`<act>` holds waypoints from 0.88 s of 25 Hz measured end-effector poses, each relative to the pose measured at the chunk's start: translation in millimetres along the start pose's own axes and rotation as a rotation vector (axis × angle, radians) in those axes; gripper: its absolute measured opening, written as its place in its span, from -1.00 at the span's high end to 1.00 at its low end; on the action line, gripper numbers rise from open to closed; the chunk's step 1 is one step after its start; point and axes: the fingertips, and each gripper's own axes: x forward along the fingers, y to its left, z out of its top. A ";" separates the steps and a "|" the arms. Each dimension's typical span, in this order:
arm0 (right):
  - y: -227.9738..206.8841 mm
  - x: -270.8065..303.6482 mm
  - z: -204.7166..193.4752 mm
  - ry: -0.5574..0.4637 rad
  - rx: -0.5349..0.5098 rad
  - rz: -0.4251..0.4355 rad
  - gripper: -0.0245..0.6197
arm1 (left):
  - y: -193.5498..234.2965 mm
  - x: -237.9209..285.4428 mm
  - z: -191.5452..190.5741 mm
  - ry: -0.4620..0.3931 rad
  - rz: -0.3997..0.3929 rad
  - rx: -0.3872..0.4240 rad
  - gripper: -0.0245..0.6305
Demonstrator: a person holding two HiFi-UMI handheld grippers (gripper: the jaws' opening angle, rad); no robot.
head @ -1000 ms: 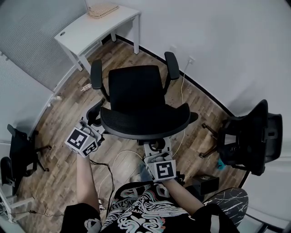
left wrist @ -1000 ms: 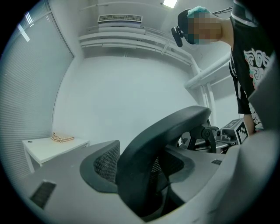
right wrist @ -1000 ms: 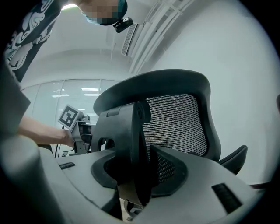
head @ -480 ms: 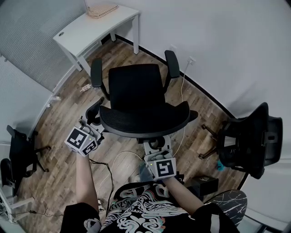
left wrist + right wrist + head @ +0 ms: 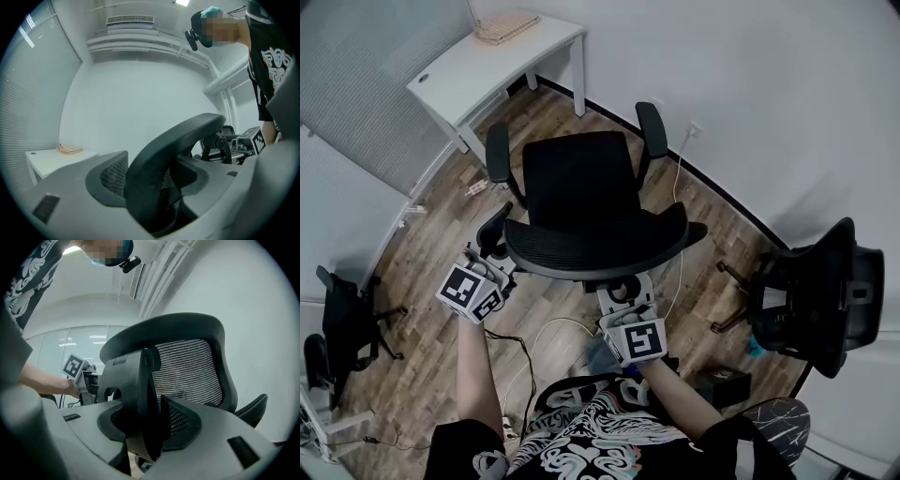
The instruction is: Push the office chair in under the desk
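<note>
Office chair (image 5: 581, 187): black, mesh backrest (image 5: 595, 246) with a thick curved rim, padded seat, two armrests (image 5: 497, 155). It stands mid-floor right in front of me, well apart from the desk (image 5: 450, 75).

I have both grippers on the backrest. My left gripper (image 5: 490, 258) has its jaws clamped on the rim at the backrest's left edge; in the left gripper view the rim runs straight between the pads. My right gripper (image 5: 619, 292) has its jaws clamped on the black upright support behind the backrest, low and just right of centre.

Room to move: bare wood floor (image 5: 441, 225) lies between the seat front and the white desk at upper left of the head view. The desk's far side is at the wall (image 5: 750, 94), with open space under the top between its legs. A light woven thing (image 5: 506, 25) lies on the desktop. A second black chair (image 5: 820, 291) stands well apart at the right, near the wall. A cable (image 5: 534, 328) loops on the floor near my feet, behind the chair.

Heading: backrest toward me, seat facing away, up the head view. Back-to-front line runs from me toward the wall; the desk sits a bit left of that line.
</note>
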 end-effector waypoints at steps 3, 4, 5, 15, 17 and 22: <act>-5.4 4.0 0.8 0.001 0.001 0.008 0.48 | 2.0 5.4 0.7 0.001 0.007 0.001 0.09; -6.8 5.8 1.5 0.000 0.001 0.010 0.48 | 3.3 6.9 1.2 0.000 0.010 0.001 0.09; -8.2 8.1 2.3 -0.001 0.001 0.011 0.48 | 5.0 8.4 1.8 0.001 0.012 -0.001 0.09; -29.7 23.8 6.8 -0.005 0.010 0.051 0.47 | 12.3 27.5 5.8 -0.002 0.030 -0.003 0.10; -34.3 25.8 5.9 0.002 0.014 0.058 0.47 | 12.5 31.0 4.9 0.000 0.036 -0.005 0.09; -49.7 33.3 6.2 0.001 0.017 0.075 0.47 | 15.4 44.6 5.5 -0.009 0.054 0.004 0.10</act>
